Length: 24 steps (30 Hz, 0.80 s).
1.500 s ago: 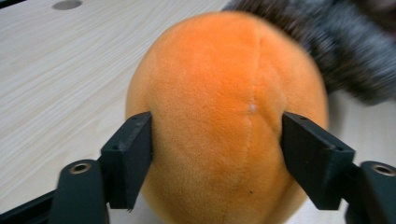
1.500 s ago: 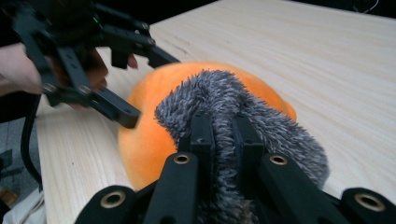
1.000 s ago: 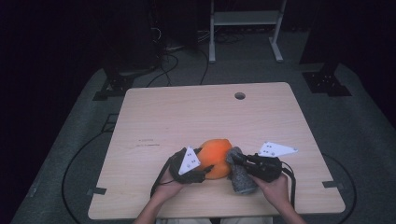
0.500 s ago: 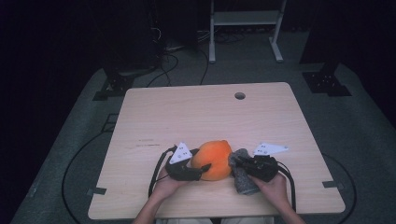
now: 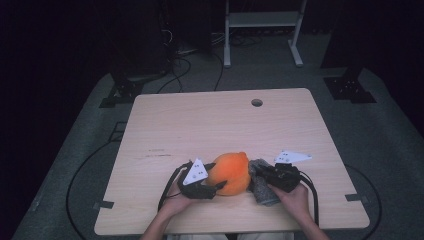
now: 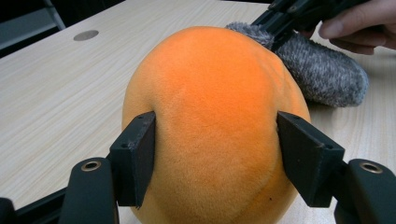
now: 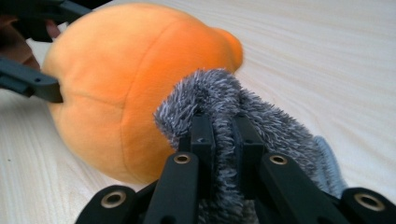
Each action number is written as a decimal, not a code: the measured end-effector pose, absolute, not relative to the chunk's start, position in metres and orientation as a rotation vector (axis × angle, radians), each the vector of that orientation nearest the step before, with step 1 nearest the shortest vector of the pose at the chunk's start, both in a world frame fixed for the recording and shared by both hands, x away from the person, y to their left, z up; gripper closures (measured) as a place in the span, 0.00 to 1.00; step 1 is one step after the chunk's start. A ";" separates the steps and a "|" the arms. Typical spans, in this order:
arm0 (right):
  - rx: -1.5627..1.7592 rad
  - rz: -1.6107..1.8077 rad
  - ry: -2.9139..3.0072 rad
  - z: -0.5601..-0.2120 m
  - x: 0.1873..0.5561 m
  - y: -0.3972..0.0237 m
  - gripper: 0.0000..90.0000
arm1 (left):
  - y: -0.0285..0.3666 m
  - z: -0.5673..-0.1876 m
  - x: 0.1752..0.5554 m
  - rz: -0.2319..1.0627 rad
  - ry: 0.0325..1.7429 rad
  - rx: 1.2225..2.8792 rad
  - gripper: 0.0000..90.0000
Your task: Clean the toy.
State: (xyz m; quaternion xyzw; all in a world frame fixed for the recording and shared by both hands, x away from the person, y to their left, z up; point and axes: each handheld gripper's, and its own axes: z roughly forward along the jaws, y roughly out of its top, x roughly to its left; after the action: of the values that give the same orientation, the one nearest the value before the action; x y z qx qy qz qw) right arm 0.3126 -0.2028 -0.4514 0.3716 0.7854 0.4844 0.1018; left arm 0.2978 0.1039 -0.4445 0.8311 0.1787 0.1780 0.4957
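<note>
The orange plush (image 6: 212,126) lay near the table's (image 5: 200,125) front edge, the left gripper (image 6: 215,154) just closing on its sides — pads pressing in. Touching the plush's right, the grey fuzzy piece (image 7: 224,107) sat pinched tight in the right gripper (image 7: 223,140).

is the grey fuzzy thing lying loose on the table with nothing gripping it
No, the right tongs are shut on the grey fuzzy fabric, pinching a fold of it between the two black jaws beside the orange plush.

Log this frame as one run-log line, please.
left gripper: jaws just closing, pressed on orange plush | right gripper: shut on grey fuzzy cloth | both low on table
</note>
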 end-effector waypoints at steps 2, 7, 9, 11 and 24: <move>1.045 1.525 2.284 -0.444 0.308 -0.202 0.90 | 0.103 -0.444 0.296 0.447 0.401 2.028 0.36; 0.958 1.591 2.276 -0.436 0.309 -0.197 0.90 | 0.103 -0.445 0.297 0.446 0.399 2.023 0.36; 0.990 1.611 2.286 -0.439 0.314 -0.199 0.90 | 0.103 -0.444 0.296 0.446 0.397 2.022 0.36; 1.032 1.563 2.301 -0.446 0.317 -0.201 0.90 | 0.102 -0.444 0.296 0.448 0.389 2.020 0.36; 0.838 1.576 2.276 -0.426 0.299 -0.189 0.90 | 0.095 -0.438 0.298 0.420 0.412 1.995 0.23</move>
State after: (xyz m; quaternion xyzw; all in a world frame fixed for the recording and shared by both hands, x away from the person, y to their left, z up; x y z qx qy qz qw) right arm 0.2989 -0.1888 -0.4255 0.2875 0.7808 0.5407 0.1239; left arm 0.2983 0.0955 -0.4382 0.8273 0.1708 0.1743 0.5060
